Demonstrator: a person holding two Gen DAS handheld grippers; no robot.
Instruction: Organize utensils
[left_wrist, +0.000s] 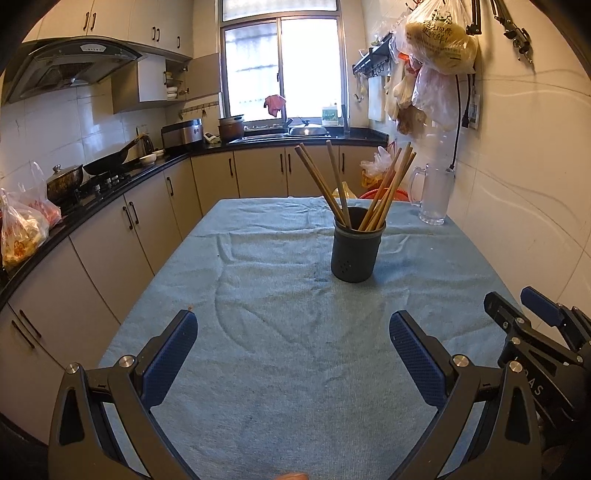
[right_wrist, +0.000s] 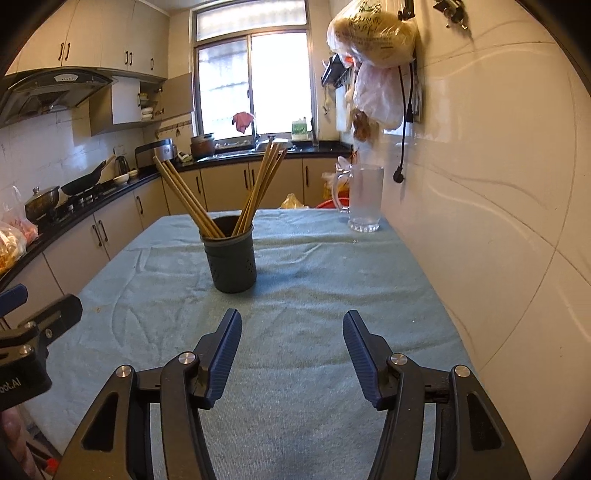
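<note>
where cloth (left_wrist: 258, 350) lies, dark holder (left_wrist: 355, 251) upright, wooden chopsticks (left_wrist: 384, 192) fanned inside.

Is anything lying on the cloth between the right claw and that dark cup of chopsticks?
Nothing: between the right gripper and the cup of chopsticks lies only bare, wrinkled blue cloth, as the right wrist view shows.

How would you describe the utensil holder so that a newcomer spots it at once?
Start at the table covered with a blue towel. Near its middle stands a dark cylindrical holder with wooden chopsticks fanning out of it. The only other thing standing there, a clear glass mug by the wall, is empty.
</note>
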